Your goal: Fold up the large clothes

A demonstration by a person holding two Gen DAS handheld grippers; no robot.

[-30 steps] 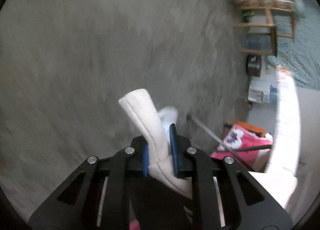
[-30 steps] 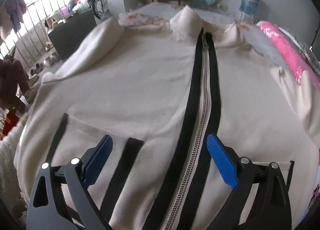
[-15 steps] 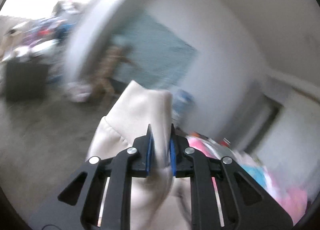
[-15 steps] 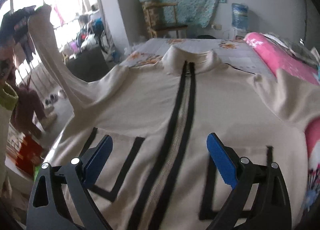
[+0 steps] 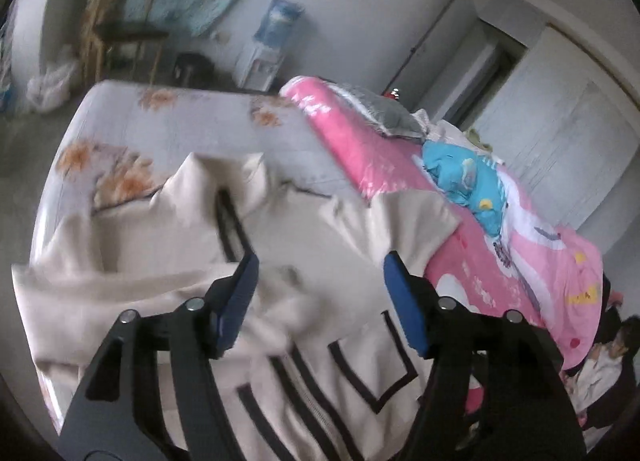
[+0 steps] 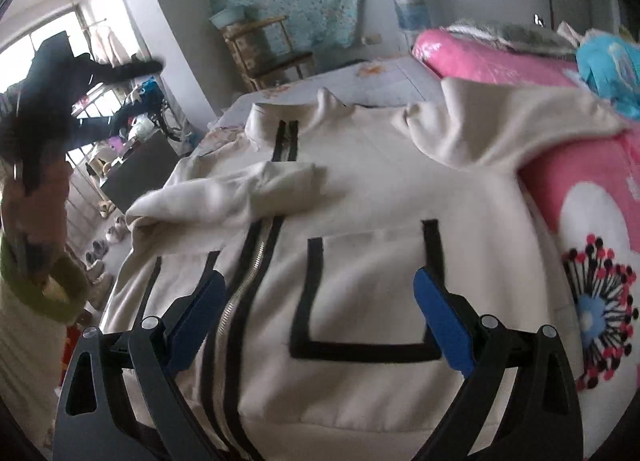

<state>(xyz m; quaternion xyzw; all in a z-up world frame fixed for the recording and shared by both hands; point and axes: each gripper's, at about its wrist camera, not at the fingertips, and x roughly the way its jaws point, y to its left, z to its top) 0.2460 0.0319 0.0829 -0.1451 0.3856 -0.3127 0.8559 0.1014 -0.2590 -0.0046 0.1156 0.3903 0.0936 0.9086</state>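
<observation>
The cream jacket (image 6: 360, 197) lies front up on the bed (image 5: 192, 117), zipper (image 6: 248, 273) closed, collar toward the far end. One sleeve (image 6: 240, 189) now lies across the chest, over the zipper; the other sleeve (image 6: 508, 129) is not folded yet and rests partly on the pink quilt (image 6: 576, 197) at the side. The left gripper (image 5: 320, 301) has just been opening its jaws, and in the left view nothing is between them; the cloth is below, not pinched. The right gripper (image 6: 320, 325) is wide open too and hangs over the lower front, near the pocket (image 6: 368, 293), holding nothing. I think the step in hand is to finish the first sleeve fold and begin the second. To do it well, the left gripper should go away straight up, so that a finger does not catch the sleeve and drag it back. The laid sleeve looks a little bunched near the shoulder, so it may need one light pull to make it flat. For the other sleeve, the right gripper should pinch near the cuff, taking only one layer, lift it free of the quilt, and carry it across to lie on the first sleeve. A slow move is better, because this thick cloth probably slides and folds by itself.
</observation>
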